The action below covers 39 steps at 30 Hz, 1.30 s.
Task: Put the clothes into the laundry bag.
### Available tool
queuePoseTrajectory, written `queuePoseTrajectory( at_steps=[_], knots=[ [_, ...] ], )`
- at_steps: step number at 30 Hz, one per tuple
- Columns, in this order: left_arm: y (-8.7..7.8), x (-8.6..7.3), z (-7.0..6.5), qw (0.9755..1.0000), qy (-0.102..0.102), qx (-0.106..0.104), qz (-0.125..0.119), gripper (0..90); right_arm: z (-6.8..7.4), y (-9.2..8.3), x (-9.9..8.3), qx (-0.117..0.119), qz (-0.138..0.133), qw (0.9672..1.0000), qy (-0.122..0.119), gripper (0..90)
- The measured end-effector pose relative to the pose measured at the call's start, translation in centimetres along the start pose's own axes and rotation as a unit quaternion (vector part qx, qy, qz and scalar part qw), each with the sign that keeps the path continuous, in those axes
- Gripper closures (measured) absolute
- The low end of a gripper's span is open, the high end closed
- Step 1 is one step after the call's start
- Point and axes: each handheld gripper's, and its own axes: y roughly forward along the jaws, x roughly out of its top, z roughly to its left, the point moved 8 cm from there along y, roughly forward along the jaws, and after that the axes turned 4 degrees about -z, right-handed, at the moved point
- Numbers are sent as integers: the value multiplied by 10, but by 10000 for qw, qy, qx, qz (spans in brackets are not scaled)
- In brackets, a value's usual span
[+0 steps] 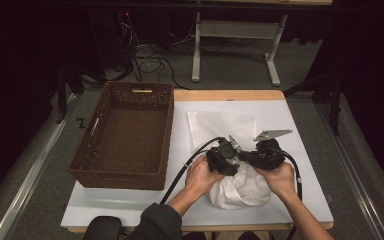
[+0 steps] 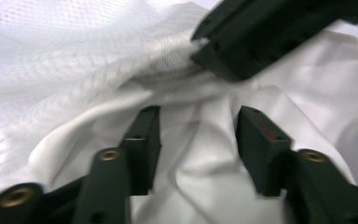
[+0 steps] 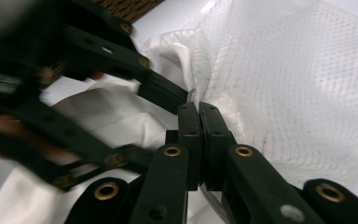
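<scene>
White cloth lies bunched on the worktop, soft, light. My right claw pinches its mesh edge (firmly closed); left claw half open, holding nothing.

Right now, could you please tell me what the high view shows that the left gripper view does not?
High view: the brown woven basket on the left of the white tabletop. Left gripper view: the left gripper, jaws open astride a fold of smooth white cloth. Both: the white mesh bag and the right gripper clamped on its ribbed edge.
</scene>
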Motion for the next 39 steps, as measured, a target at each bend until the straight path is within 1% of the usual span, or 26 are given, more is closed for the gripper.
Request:
queuePoseTrajectory(
  at_steps=[3, 6, 8, 10, 11, 13, 15, 17, 18, 19, 21, 22, 24, 25, 26, 28, 29, 30, 32, 33, 35, 37, 39],
  knots=[
    [-13, -2, 2, 9999, -120, -69, -36, 431, -2, 0, 0, -22, -6, 10000, -43, 900],
    [-27, -4, 9, 9996, -239, -45, -132, 398, -1, 0, 0, -19, -15, 10000, -50, 900],
    [-35, -5, 16, 9993, -324, 57, -182, 386, -1, 0, 0, -33, -9, 10000, -60, 900],
    [-40, -9, 27, 9987, -399, 290, -121, 381, -1, 0, 0, -36, -1, 10000, -58, 900],
    [-41, -11, 34, 9979, -513, 379, -85, 379, -1, 0, 0, -50, 19, 10000, -78, 900],
    [-39, -15, 41, 9969, -694, 373, -38, 369, -1, 1, 0, -35, 33, 10000, -76, 900],
    [-33, -19, 46, 9960, -835, 318, 16, 358, 0, 1, 1, -47, 59, 9999, -83, 900],
    [-24, -23, 47, 9951, -965, 188, 81, 343, 0, 2, 1, -50, 50, 9999, -120, 900],
    [-19, -24, 48, 9945, -1036, 106, 74, 339, 0, 2, 1, -58, 65, 9999, -114, 900],
    [-15, -24, 48, 9936, -1132, 5, 16, 339, 0, 2, 1, -62, 70, 9999, -108, 900],
    [-9, -24, 48, 9926, -1206, -101, -41, 368, 0, 2, 1, -65, 74, 9999, -101, 900],
    [-6, -24, 48, 9924, -1217, -141, -62, 424, 0, 2, 1, -71, 73, 9999, -105, 900],
    [-2, -24, 48, 9923, -1216, -234, -65, 555, -1, 1, 2, -89, 84, 9999, -115, 900],
    [0, -23, 47, 9927, -1167, -277, -91, 649, -1, 1, 2, -85, 72, 9999, -100, 900],
    [1, -23, 45, 9929, -1139, -340, -106, 724, -2, 1, 2, -109, 99, 9998, -116, 900],
    [1, -23, 42, 9935, -1050, -433, -107, 833, -3, 2, 4, -119, 94, 9998, -122, 900],
    [1, -22, 39, 9938, -1012, -446, -152, 871, -4, 2, 5, -126, 99, 9998, -111, 900],
    [0, -21, 37, 9942, -944, -483, -158, 890, -4, 2, 7, -132, 87, 9998, -115, 900],
    [-4, -19, 31, 9949, -804, -566, -214, 893, -4, 2, 8, -153, 87, 9998, -90, 900],
    [-5, -18, 29, 9951, -737, -606, -254, 894, -4, 2, 9, -149, 74, 9998, -114, 900],
    [-9, -15, 21, 9949, -604, -735, -338, 895, -4, 3, 11, -139, 56, 9998, -132, 900],
    [-10, -13, 14, 9950, -437, -827, -362, 895, -3, 4, 11, -145, 52, 9998, -140, 900],
    [-8, -11, 8, 9954, -291, -842, -343, 895, -2, 5, 12, -136, 15, 9998, -129, 900]
  ],
)
